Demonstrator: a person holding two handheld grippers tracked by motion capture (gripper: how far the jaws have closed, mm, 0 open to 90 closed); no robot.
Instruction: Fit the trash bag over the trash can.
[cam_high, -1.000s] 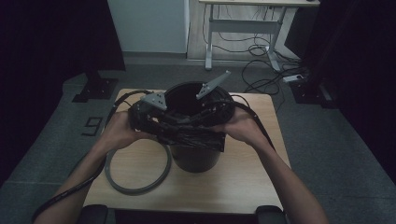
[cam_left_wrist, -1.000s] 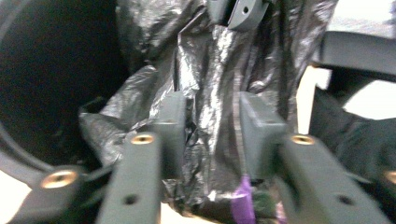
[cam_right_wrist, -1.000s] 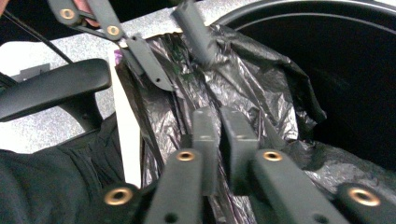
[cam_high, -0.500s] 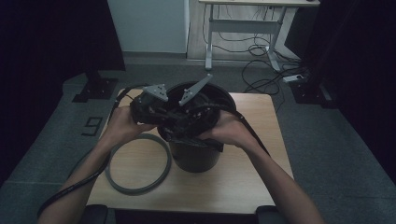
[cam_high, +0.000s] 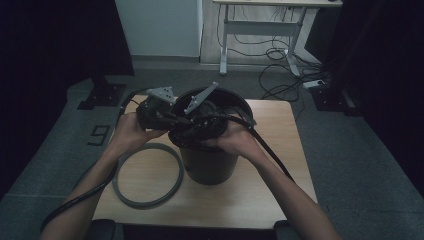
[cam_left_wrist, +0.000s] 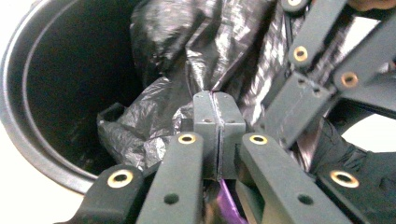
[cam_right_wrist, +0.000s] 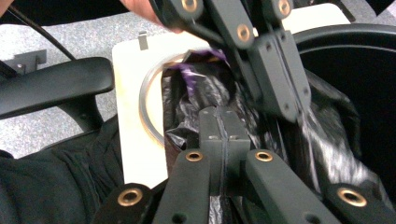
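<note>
Both tools, the left tool (cam_left_wrist: 217, 100) and the right tool (cam_right_wrist: 225, 116), were clamped on the black bin liner (cam_left_wrist: 224, 42); pulling its edges apart evenly over the bin (cam_high: 207, 165) rim would avoid tearing

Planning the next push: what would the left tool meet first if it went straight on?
Probably the black bag bunched ahead of the left tool, then the bin; depth is unclear.

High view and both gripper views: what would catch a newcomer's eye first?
Both grippers meet over the black bin at the table's middle, the left gripper and right gripper each pinched shut on a crinkled black bin bag. A grey ring lies flat left of the bin.
</note>
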